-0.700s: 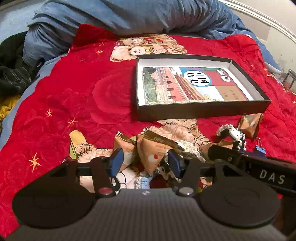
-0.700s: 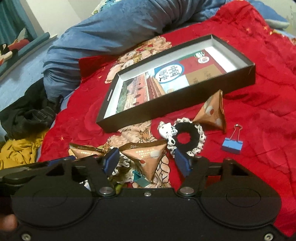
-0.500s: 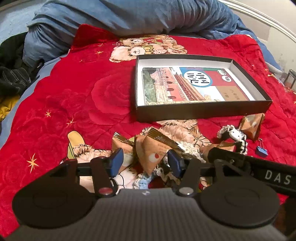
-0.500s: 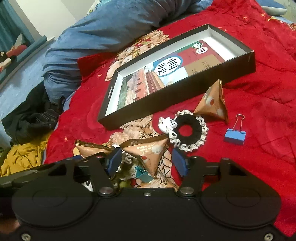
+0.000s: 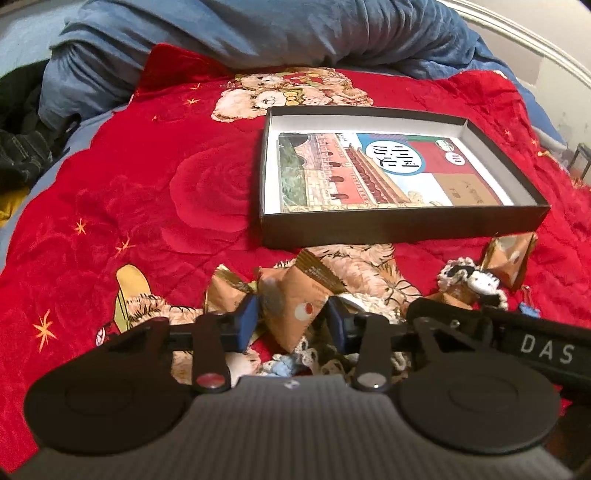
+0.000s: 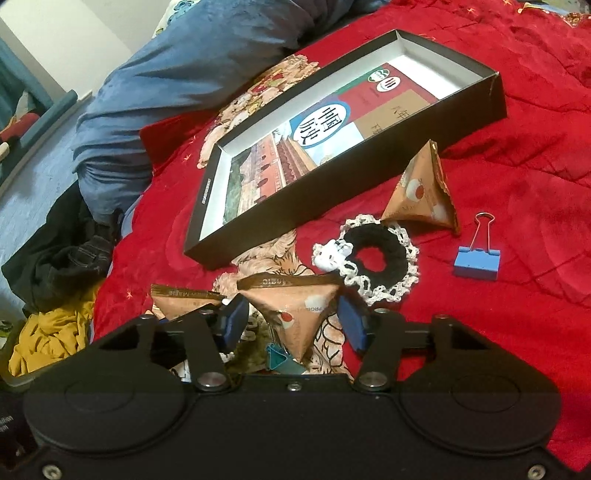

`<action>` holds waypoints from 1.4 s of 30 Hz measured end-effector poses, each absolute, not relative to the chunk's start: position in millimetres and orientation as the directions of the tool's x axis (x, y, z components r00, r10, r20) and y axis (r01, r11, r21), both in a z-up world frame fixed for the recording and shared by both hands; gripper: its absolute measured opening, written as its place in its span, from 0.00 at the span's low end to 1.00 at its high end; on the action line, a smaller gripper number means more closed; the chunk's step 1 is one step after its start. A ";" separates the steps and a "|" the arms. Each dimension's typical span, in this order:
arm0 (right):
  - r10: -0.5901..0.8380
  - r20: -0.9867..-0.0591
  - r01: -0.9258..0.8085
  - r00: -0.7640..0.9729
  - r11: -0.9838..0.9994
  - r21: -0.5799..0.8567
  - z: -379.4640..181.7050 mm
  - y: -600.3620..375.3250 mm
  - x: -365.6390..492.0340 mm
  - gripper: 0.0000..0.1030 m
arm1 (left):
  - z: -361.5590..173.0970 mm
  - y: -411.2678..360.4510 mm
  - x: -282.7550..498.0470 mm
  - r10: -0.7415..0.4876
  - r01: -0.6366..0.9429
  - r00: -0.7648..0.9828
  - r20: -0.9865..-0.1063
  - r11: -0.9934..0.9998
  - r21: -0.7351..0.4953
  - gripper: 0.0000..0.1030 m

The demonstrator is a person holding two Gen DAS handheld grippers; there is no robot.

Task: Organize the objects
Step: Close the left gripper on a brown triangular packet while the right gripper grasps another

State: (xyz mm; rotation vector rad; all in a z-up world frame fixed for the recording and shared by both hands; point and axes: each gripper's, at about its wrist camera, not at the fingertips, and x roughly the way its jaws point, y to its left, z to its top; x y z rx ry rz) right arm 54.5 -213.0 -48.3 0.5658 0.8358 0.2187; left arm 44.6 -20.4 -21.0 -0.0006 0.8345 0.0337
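Observation:
Several brown triangular snack pouches lie on the red blanket in front of a shallow black box (image 5: 402, 229) (image 6: 332, 192) that holds a printed card. My left gripper (image 5: 291, 321) is shut on one pouch (image 5: 295, 306), with its blue pads at the pouch's sides. Another pouch (image 5: 225, 291) lies just left of it. My right gripper (image 6: 293, 321) is shut on a pouch (image 6: 291, 310) by the ends of its top seam. A third pouch (image 6: 421, 195) stands by the box's front wall.
A black scrunchie with white lace and a small white charm (image 6: 376, 258) (image 5: 469, 280) lies beyond the right gripper. A blue binder clip (image 6: 476, 262) sits to its right and a teal clip (image 6: 277, 358) under the held pouch. Blue bedding (image 5: 258, 33) and dark clothes (image 6: 70, 258) border the blanket.
Both views have shifted a little, and the right one has tilted so the box slants more steeply. Each pouch has stayed fixed between its gripper's pads.

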 end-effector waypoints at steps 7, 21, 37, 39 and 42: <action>0.393 -0.637 0.017 0.663 0.843 0.537 -44.9 -207.9 51.3 0.45 | -22.8 -21.8 41.0 0.045 -0.039 0.673 -0.738 0.999 0.025 0.31; 0.416 -0.596 -0.020 0.687 0.830 0.557 -33.0 -209.6 43.3 0.40 | -10.4 -20.9 30.8 0.045 -0.056 0.704 -0.708 0.998 0.008 0.29; 0.458 -0.458 -0.127 0.761 0.799 0.588 7.8 -209.1 21.9 0.40 | 22.3 -25.3 10.3 -0.002 -0.024 0.809 -0.588 0.999 -0.036 0.30; 0.466 -0.436 -0.141 0.770 0.791 0.595 15.3 -210.7 18.4 0.40 | 28.9 -23.6 6.3 -0.011 -0.020 0.828 -0.560 0.999 -0.050 0.30; 0.488 -0.372 -0.201 0.790 0.778 0.595 34.8 -214.0 11.9 0.40 | 41.3 -19.8 0.2 -0.035 -0.008 0.860 -0.509 0.997 -0.081 0.30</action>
